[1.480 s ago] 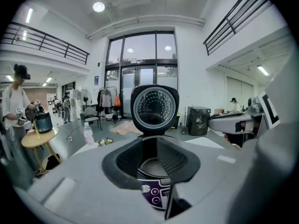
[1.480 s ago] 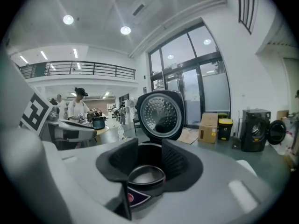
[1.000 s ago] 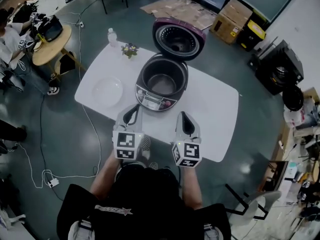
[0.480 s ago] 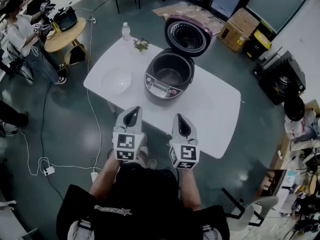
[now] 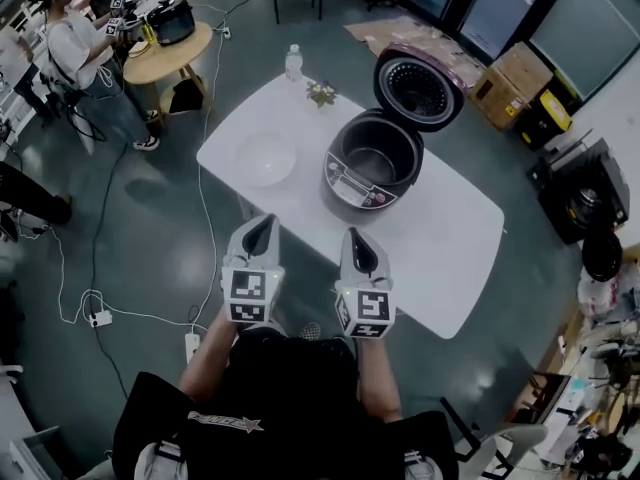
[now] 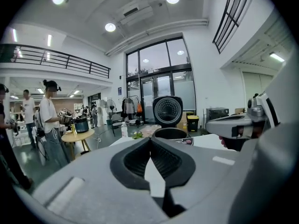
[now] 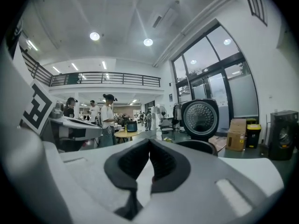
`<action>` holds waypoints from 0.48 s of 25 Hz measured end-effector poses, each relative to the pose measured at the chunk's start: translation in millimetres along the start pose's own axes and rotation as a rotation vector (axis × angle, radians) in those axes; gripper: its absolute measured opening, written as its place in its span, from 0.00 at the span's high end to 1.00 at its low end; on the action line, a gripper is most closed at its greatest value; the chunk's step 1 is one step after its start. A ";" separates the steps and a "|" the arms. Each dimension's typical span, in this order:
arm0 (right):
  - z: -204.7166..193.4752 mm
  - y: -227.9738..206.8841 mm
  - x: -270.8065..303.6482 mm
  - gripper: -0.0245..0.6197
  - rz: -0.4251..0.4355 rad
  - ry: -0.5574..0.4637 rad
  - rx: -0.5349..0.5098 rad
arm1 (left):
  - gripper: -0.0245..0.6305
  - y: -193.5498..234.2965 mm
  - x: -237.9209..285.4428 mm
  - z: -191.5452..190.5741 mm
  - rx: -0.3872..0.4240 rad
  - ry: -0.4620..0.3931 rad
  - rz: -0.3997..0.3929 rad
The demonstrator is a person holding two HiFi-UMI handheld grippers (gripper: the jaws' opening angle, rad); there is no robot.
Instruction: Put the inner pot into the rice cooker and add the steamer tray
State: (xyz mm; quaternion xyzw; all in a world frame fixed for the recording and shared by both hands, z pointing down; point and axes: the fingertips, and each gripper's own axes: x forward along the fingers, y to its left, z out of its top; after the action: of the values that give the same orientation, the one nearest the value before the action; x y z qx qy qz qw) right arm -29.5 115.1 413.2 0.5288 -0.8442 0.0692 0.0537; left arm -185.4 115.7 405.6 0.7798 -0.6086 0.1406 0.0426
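The dark rice cooker (image 5: pixel 372 165) stands on the white table (image 5: pixel 450 258) with its purple lid (image 5: pixel 418 88) tipped open at the back. Its cavity shows a grey metal lining. A white round steamer tray (image 5: pixel 264 158) lies on the table to the cooker's left. My left gripper (image 5: pixel 262 225) and right gripper (image 5: pixel 357 236) are side by side over the floor, just off the table's near edge, both shut and empty. The left gripper (image 6: pixel 150 139) points toward the cooker (image 6: pixel 170 133). Past the right gripper (image 7: pixel 149 141) are the lid (image 7: pixel 200 118) and the cooker's rim (image 7: pixel 196 146).
A water bottle (image 5: pixel 292 61) and a small plant (image 5: pixel 321 92) stand at the table's far corner. A round wooden table (image 5: pixel 170 53) with another cooker and a person (image 5: pixel 85 53) are at the far left. Cables (image 5: pixel 95 318) lie on the floor. Cardboard boxes (image 5: pixel 520 73) stand behind the table.
The table and cooker have slid right and further away in the head view. Both grippers, still shut, were over the table's near edge and are now over the floor.
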 end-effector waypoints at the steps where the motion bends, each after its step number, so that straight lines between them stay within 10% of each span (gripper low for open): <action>1: 0.1 5.5 8.0 0.95 0.012 0.001 -0.003 | 0.95 9.0 1.3 -1.9 -0.003 0.003 0.012; 12: -4.9 42.3 120.5 0.95 0.078 0.047 0.009 | 0.95 94.0 56.8 -19.5 -0.027 0.060 0.047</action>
State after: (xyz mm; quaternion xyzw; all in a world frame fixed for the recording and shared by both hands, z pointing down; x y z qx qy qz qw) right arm -119.8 27.5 435.2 0.4940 -0.8623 0.0876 0.0684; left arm -266.5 43.0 429.7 0.7602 -0.6268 0.1568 0.0681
